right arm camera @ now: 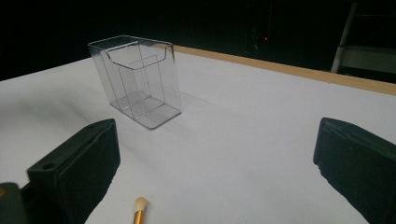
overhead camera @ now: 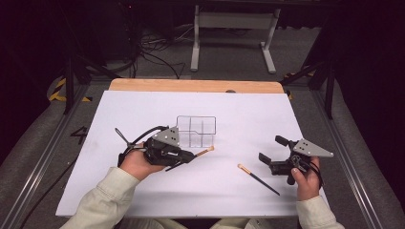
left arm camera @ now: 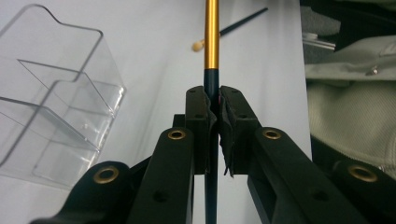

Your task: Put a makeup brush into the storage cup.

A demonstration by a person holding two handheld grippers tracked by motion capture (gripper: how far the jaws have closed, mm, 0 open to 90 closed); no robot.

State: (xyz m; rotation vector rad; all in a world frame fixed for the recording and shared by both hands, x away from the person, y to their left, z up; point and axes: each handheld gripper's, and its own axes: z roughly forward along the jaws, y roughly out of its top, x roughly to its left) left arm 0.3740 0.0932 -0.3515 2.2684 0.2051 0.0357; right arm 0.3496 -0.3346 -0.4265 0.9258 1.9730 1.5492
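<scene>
Sleeves (overhead camera: 107, 198) in pale cloth come in at the bottom of the high view, closest of all, one at 7 o'clock and one at 5 o'clock. Under them is the biggest thing, the white table sheet (overhead camera: 239, 114), with a wooden edge at 12 o'clock.

Next in size is the clear box (overhead camera: 196, 130) with little walls inside. It stands near the middle of the sheet, open at the top.

Then come the two tools. The left gripper (overhead camera: 188, 156) is at 8 o'clock from the box, close to it. Its jaws are squeezed tight on a thin brush (left arm camera: 212, 42) with a dark handle and a gold part; the left gripper view shows the stick pinched right between the pads. The soft tip pokes out toward the bottom of the box. The right gripper (overhead camera: 270, 150) waits at 4 o'clock, well away from the box, with its jaws spread wide and nothing in them.

Smallest is the second brush (overhead camera: 258, 179), lying flat on the sheet between the two hands, tip toward the box.

I think the held brush is meant to go into the box. It sits low and sideways now, so it could bump the box wall and push or tip the light box. The grip is on a skinny round handle, so the brush might also spin or slip out
</scene>
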